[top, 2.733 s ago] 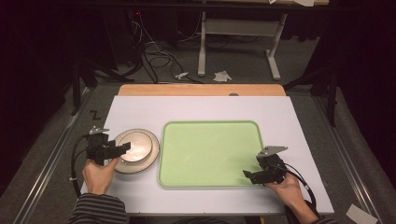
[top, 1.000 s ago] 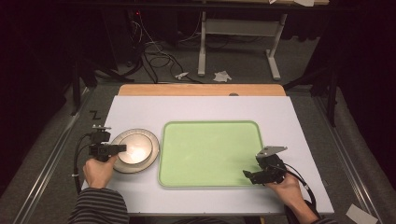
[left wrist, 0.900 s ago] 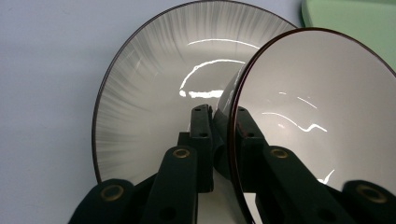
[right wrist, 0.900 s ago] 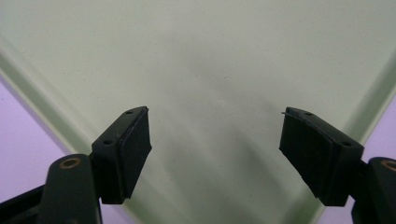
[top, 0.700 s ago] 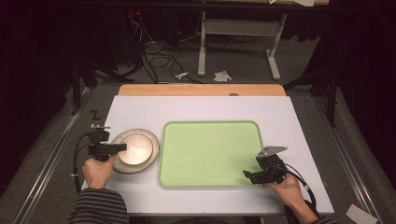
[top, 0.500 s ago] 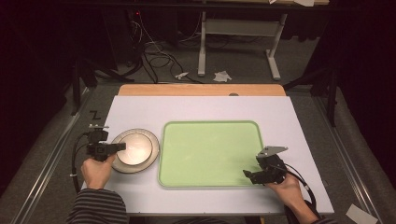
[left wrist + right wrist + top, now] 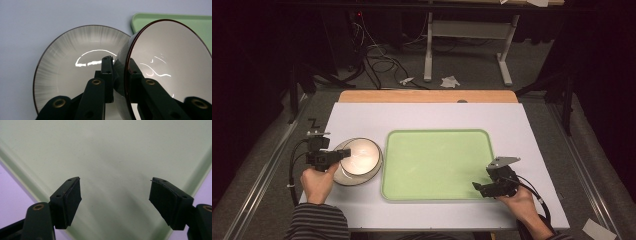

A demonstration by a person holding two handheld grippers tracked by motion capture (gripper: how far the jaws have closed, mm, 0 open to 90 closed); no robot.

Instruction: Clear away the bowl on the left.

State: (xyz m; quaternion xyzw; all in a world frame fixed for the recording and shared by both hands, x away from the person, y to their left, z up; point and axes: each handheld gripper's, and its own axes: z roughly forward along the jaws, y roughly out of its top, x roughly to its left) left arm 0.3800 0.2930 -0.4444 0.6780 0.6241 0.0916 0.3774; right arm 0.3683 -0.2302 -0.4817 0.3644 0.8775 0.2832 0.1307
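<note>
Left gripper view, left gripper (image 7: 119, 75) clamped on tilted bowl's (image 7: 170, 62) rim above plate (image 7: 75, 67), right gripper (image 7: 115, 200) spread wide over green tray (image 7: 112, 150).

I work in what looks like a lab or test room: my counter (image 7: 437, 115) is covered in a plain white sheet, beyond its far edge loose cables (image 7: 377, 47) trail over grey carpet, beside a metal stand (image 7: 462, 35), in surrounding darkness.
</note>
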